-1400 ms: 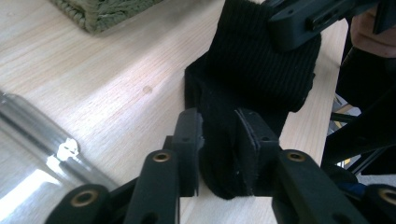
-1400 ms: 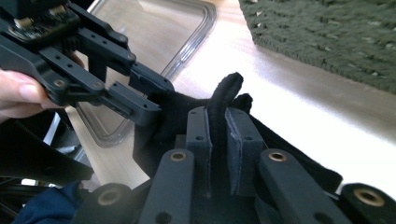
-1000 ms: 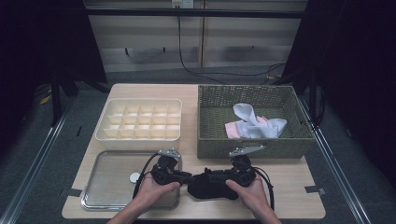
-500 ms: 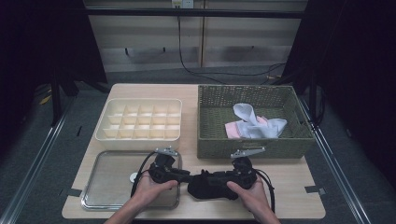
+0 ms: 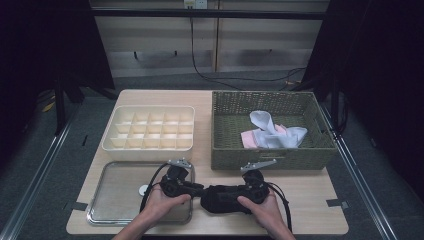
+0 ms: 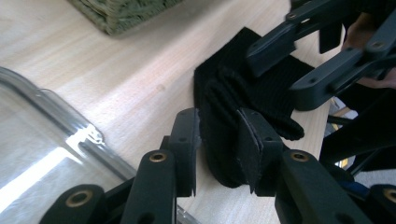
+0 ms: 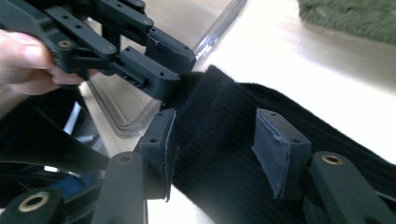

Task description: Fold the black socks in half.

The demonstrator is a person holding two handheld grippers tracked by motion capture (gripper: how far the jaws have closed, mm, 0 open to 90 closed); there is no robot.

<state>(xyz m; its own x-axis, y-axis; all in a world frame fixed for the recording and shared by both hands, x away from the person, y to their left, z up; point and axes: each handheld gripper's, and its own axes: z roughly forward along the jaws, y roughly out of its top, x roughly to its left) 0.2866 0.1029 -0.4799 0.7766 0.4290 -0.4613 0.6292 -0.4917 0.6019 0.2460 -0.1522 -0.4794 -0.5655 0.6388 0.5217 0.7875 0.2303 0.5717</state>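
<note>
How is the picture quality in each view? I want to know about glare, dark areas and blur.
High view: the surroundings are very dark, while the table is evenly lit. Left gripper view: strong glare on the clear tray; the black sock is sharp, but the basket is blurred. Right gripper view: the table is overexposed near the top, and the nearest jaws are soft.

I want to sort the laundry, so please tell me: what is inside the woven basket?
Inside the woven basket lie a white sock and something pink partly under it. The near wall hides part of the floor.
</note>
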